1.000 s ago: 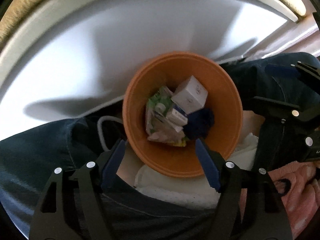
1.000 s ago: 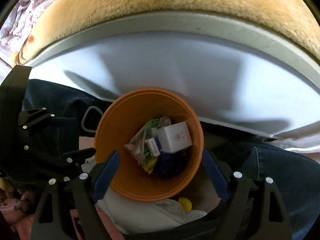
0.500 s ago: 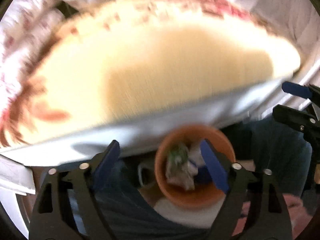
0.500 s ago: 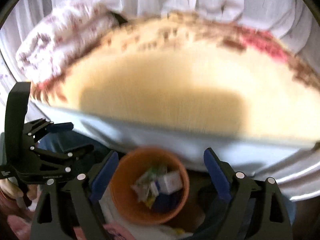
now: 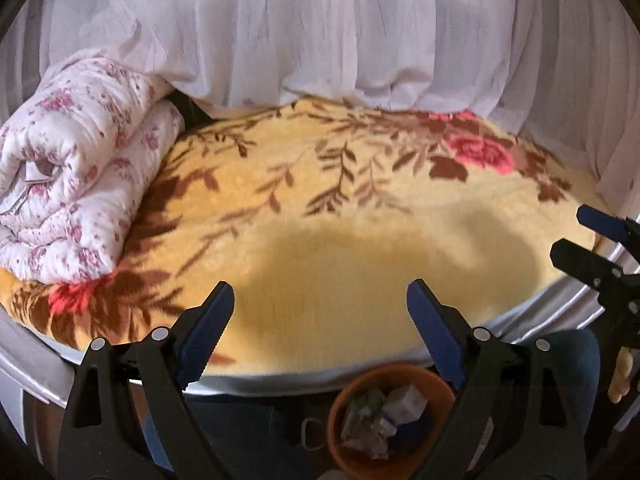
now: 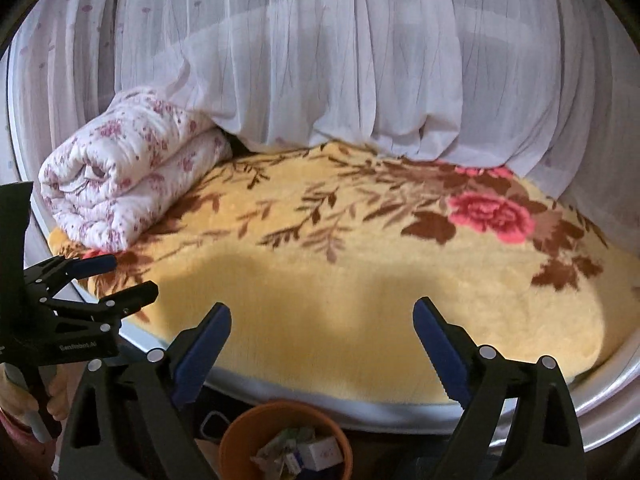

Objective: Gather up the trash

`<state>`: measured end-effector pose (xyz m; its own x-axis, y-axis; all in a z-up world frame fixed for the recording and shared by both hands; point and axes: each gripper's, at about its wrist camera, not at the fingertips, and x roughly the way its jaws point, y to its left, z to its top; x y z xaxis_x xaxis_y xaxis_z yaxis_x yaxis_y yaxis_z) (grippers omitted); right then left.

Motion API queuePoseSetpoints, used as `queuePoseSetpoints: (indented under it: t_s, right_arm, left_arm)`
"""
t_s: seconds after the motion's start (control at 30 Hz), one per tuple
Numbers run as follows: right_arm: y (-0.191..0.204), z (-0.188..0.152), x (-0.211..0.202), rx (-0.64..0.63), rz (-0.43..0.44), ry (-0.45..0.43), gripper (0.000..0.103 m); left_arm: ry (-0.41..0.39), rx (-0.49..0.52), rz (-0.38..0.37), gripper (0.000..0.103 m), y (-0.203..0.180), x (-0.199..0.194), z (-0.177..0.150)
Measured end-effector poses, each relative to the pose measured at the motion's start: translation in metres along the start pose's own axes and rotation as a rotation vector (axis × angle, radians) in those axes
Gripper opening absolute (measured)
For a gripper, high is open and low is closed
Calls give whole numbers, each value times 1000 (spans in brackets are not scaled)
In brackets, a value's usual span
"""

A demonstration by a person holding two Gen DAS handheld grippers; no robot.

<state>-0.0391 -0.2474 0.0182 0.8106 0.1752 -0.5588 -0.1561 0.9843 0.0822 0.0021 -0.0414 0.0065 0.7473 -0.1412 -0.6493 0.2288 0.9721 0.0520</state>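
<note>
An orange bin [image 5: 434, 380] stands on the floor below the bed edge, low in the left wrist view, and shows in the right wrist view [image 6: 244, 426] too. It holds trash: a white box [image 5: 406, 400], a green wrapper [image 5: 366, 402] and other scraps. My left gripper [image 5: 320, 320] is open and empty, raised over the yellow blanket. My right gripper [image 6: 322, 340] is open and empty, also above the blanket. Each gripper appears at the side of the other's view: the right one [image 5: 600, 248] and the left one [image 6: 100, 280].
A yellow floral blanket [image 5: 340, 220] covers the bed. A rolled white-and-pink quilt [image 5: 76, 176] lies at its left end. A white curtain [image 5: 320, 32] hangs behind. The bed's pale frame [image 6: 600, 408] runs along the front. Blue denim [image 5: 576, 360] lies beside the bin.
Both grippers have lifted and tilted up from looking straight down into the bin to looking across the bed. The bin has slid to the bottom of both views. Jaws stay open.
</note>
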Motion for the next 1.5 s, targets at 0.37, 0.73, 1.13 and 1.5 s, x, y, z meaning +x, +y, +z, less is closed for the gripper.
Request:
queuePoseSetpoints:
  t_s: [0.37,0.73,1.13,1.5]
  right_arm:
    - [4,12,-8,-2,0,-44,91]
    - [4,14,-8,-5,-1,-48,91]
    - [4,16,-8,-3,-3,-48,91]
    - [0,19,-8,0,-5,-47,91]
  left_arm:
    - [-69,-44,22,86,8,-14,14]
    - [-92,-66,35,86,14,-19,17]
    - [-104,-70,54,86,14,-21,19]
    - [-108,-74,62,86,14,-20,20]
